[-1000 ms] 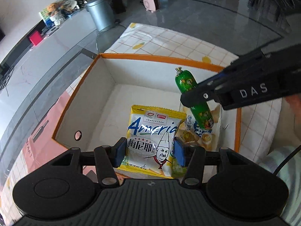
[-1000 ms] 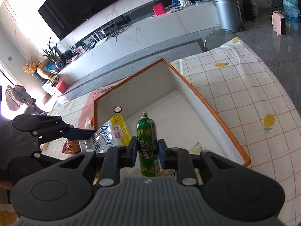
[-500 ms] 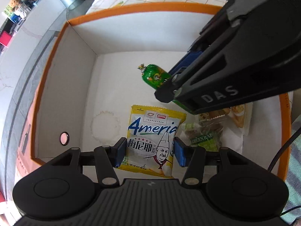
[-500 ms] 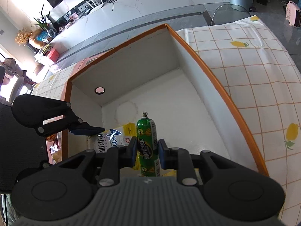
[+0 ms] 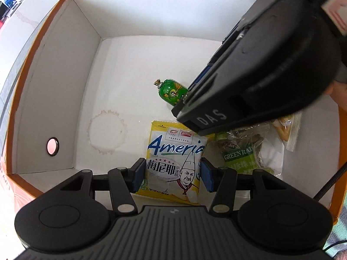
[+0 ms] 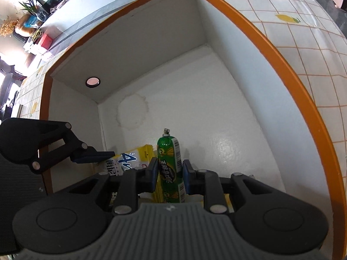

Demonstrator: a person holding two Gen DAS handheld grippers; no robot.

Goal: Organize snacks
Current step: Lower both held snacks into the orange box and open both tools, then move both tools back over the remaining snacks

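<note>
left gripper (image 5: 172, 173): clamped on one yellow crinkly foil packet (image 5: 173, 162) | right gripper (image 6: 169, 174): grips one green glossy sausage tube (image 6: 170, 164), clipped tip far | both inside orange-rimmed white box (image 5: 54, 65), near right corner | two clear wrapped snacks (image 5: 249, 151) on floor, right | one ring stain (image 5: 106, 134) left

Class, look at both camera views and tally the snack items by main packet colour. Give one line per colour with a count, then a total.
Yellow: 1, the yellow-and-white "Ameria" biscuit packet in the left gripper
Green: 2, the green sausage stick in the right gripper, and the green-labelled clear "GREEN" packet
Clear and white: 1, the clear white-edged pastry packet
Total: 4
</note>
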